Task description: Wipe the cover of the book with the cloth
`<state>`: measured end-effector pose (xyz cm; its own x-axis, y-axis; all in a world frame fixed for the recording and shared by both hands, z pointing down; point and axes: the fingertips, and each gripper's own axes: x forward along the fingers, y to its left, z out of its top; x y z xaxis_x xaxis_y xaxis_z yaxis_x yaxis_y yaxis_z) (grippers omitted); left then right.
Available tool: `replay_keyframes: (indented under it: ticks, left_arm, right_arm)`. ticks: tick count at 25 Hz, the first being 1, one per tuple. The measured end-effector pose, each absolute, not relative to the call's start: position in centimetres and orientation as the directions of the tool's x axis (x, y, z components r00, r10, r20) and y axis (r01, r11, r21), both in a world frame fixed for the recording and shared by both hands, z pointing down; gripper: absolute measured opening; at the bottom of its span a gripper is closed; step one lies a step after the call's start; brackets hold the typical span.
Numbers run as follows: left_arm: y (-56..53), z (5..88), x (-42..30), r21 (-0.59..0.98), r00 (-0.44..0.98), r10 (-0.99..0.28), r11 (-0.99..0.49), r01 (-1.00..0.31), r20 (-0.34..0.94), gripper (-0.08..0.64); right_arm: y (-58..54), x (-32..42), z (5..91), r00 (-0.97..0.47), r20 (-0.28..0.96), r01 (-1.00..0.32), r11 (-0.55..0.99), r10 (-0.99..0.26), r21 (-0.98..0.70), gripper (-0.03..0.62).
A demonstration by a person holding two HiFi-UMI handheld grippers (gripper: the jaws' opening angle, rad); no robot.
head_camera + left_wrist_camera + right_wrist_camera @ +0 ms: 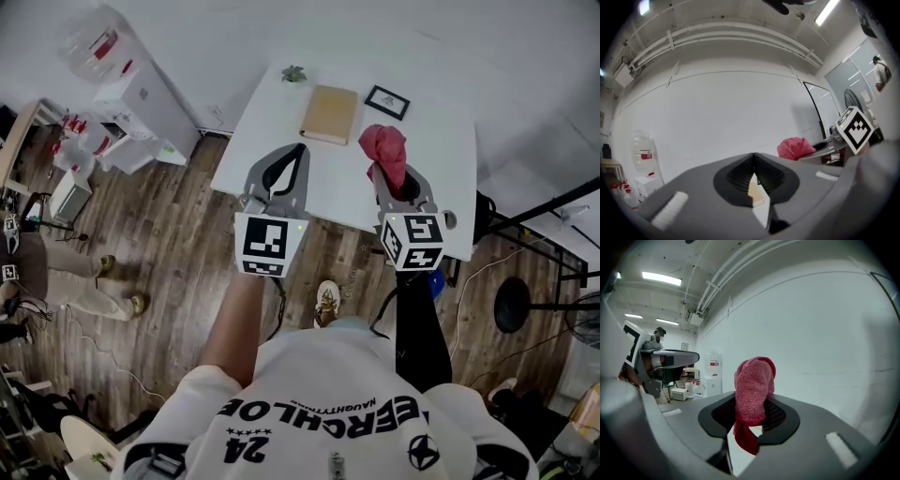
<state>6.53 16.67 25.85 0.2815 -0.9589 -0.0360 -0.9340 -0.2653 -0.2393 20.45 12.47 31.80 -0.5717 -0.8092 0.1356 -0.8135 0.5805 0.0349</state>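
– Where's the cloth [753, 390]?
– Bunched between the closed jaws of the right hand-held gripper [754, 401], above the desk [441, 141]. It looks soft, light and floppy.
– And the book [329, 114]?
– Flat on the desk ahead. It looks stiff and may slide. The left hand-held gripper [753, 155], closed and empty, could pin an edge.

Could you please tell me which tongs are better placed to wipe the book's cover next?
Right. The right tongs are shut on the red cloth, close to the book in the head view; the left tongs are shut and empty.
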Motion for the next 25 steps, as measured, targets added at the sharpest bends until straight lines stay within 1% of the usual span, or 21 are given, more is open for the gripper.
replay_keyframes:
  ticks: [6,9,15,20,22,25]
  left_arm:
    - [12.5,25.6,7.4,-0.251,0.296,-0.955,-0.277,-0.928,-0.039,0.055]
    - [10.9,25.3,7.6,-0.235,0.298,-0.953,-0.279,-0.931,-0.051,0.055]
    - [9.0,25.7,7.7,-0.273,0.287,-0.956,-0.259,-0.927,-0.069,0.052]
    - [8.1,26.3,6.9,-0.287,0.280,-0.958,-0.252,-0.924,-0.059,0.046]
    - [7.8,26.5,6.0,-0.265,0.282,-0.958,-0.257,-0.929,-0.058,0.044]
    - [6.7,27.1,3.8,-0.174,0.280,-0.958,-0.265,-0.948,-0.066,0.043]
  right_arm:
    - [8.0,19.5,32.6,-0.609,0.168,-0.784,0.620,-0.775,0.020,0.104]
    - [6.1,19.2,32.2,-0.619,0.154,-0.779,0.627,-0.771,0.006,0.104]
    - [3.9,18.8,32.1,-0.642,0.122,-0.763,0.646,-0.757,-0.011,0.104]
    - [2.0,18.1,32.4,-0.618,0.122,-0.785,0.617,-0.777,-0.052,0.104]
    - [1.4,17.5,32.6,-0.607,0.118,-0.794,0.605,-0.786,-0.062,0.104]
    - [0.5,16.4,33.0,-0.585,0.120,-0.811,0.581,-0.802,-0.069,0.104]
